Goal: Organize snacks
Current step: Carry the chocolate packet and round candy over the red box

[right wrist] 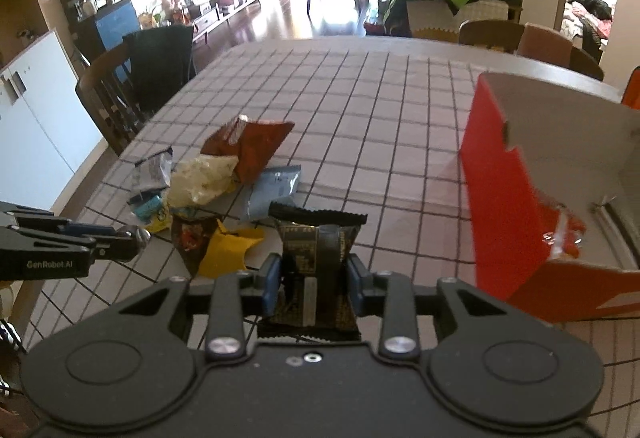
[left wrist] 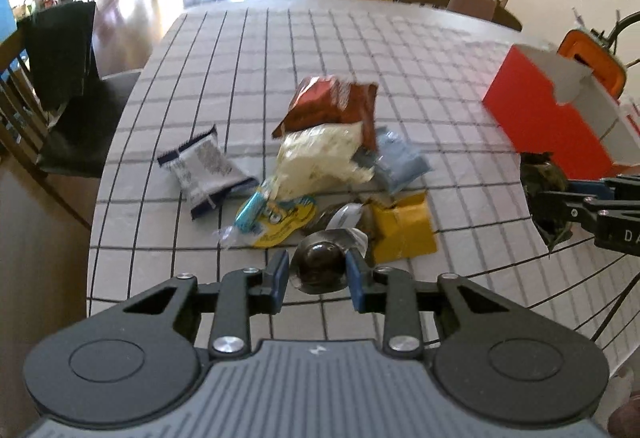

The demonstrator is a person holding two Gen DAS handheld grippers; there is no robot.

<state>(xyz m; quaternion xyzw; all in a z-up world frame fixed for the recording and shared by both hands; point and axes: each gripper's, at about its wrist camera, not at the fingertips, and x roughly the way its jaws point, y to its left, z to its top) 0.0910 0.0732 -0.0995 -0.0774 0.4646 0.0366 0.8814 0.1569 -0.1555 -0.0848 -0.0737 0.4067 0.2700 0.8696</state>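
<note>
A pile of snack packets lies mid-table: a brown-red bag (left wrist: 334,104), a pale yellow bag (left wrist: 324,158), a blue packet (left wrist: 400,162), a white and navy packet (left wrist: 204,168), a yellow packet (left wrist: 404,230). My left gripper (left wrist: 318,272) is shut on a round dark snack in clear wrap (left wrist: 320,264), at the pile's near edge. My right gripper (right wrist: 314,278) is shut on a black and gold packet (right wrist: 316,258), held above the table left of the open red box (right wrist: 516,206). The box also shows in the left wrist view (left wrist: 548,114).
The checked tablecloth (right wrist: 380,110) covers a rounded table. Chairs stand at the left side (right wrist: 120,86) and the far edge (right wrist: 520,34). An orange object (left wrist: 592,54) sits behind the box. The box holds a red wrapper (right wrist: 564,234).
</note>
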